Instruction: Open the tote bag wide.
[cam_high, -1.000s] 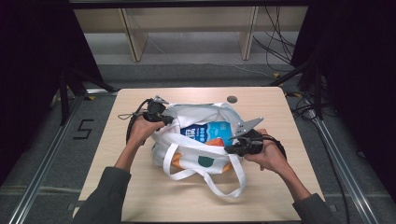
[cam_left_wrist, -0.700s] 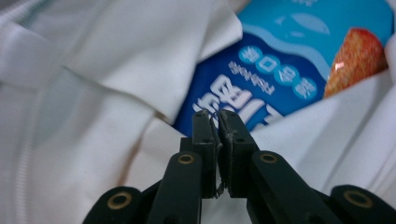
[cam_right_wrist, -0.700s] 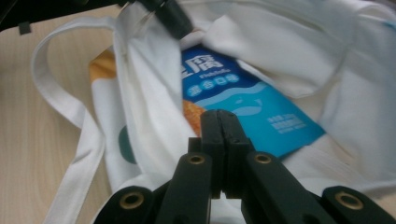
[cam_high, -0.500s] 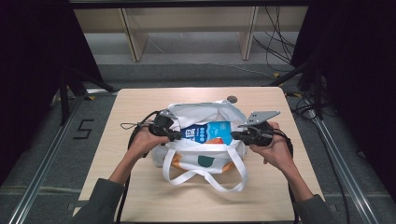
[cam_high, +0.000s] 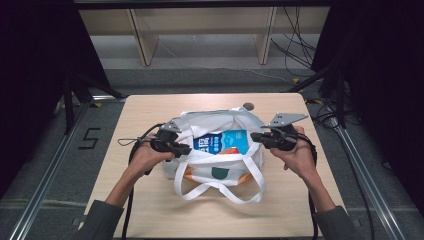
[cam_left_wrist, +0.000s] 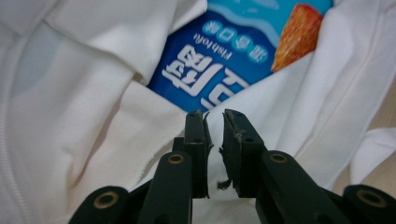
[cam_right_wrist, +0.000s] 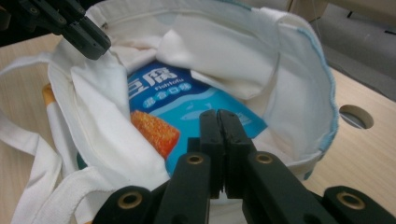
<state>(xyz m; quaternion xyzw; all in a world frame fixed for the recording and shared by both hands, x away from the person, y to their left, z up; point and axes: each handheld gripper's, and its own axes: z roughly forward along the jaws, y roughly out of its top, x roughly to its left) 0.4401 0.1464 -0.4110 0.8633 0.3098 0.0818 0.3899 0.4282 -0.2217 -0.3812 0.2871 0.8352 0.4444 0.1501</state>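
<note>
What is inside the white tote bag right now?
Inside the white tote bag lies a blue fish tofu packet, partly covered by the bag's fabric folds. Whatever may lie beneath the packet is hidden.

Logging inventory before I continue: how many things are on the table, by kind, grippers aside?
White tote bag: 1
Blue snack packet inside the bag: 1
Total: 2
</note>
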